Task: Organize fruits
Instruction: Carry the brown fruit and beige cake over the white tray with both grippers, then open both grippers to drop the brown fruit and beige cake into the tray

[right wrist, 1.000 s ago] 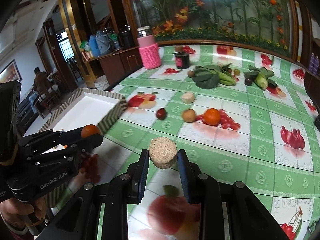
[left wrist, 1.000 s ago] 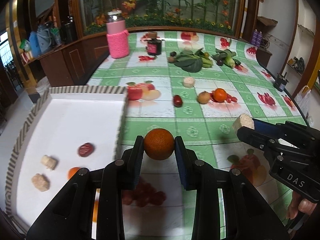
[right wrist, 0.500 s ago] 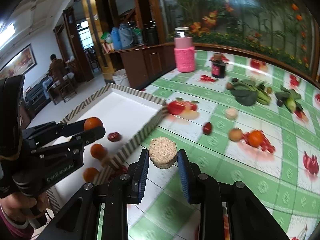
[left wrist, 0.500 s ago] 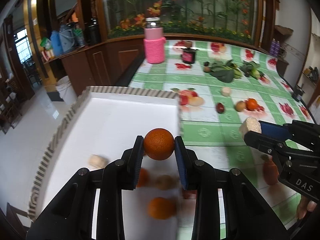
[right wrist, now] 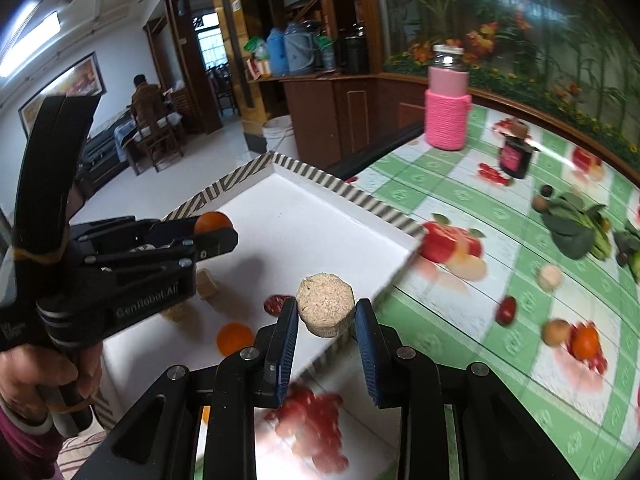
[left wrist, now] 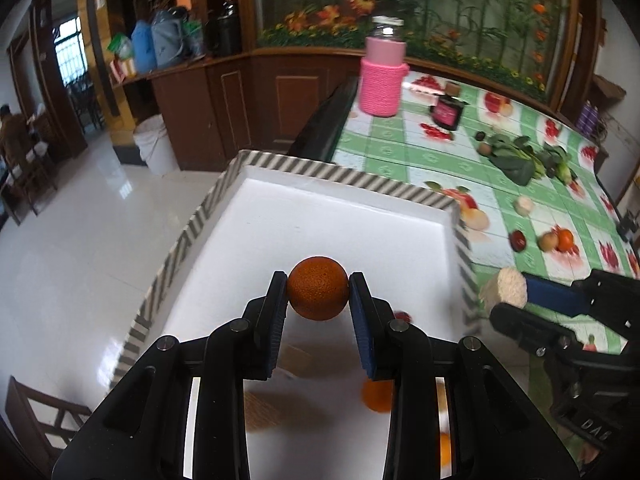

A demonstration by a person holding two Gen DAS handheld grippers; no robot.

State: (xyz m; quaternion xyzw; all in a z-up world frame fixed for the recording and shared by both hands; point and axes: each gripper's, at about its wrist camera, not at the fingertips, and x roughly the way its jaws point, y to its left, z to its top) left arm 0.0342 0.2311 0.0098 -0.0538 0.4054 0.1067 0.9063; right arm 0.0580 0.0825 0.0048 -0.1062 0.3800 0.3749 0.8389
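My left gripper [left wrist: 318, 294] is shut on an orange [left wrist: 318, 294] and hangs over the white tray with a striped rim [left wrist: 340, 184]. My right gripper [right wrist: 326, 310] is shut on a beige grainy puck [right wrist: 326, 308] above the tray's [right wrist: 360, 200] near right rim. In the tray lie a red date [right wrist: 274, 304], an orange [right wrist: 234, 336] and beige pucks [right wrist: 206, 284], partly hidden by the left gripper [right wrist: 212, 232]. On the green cloth remain a date [right wrist: 506, 310], a brown fruit [right wrist: 556, 332], an orange [right wrist: 584, 342] and a pale puck [right wrist: 550, 276].
A pink-sleeved jar [right wrist: 446, 118], a dark jar [right wrist: 516, 156] and leafy greens [right wrist: 576, 232] stand farther back on the table. The table's left edge drops to a tiled floor with a white bucket [left wrist: 154, 144]. A person sits at a distant desk [right wrist: 146, 100].
Both grippers have swung left from above the green cloth to above the tray, each keeping its grip. The tray now fills the middle of both views.
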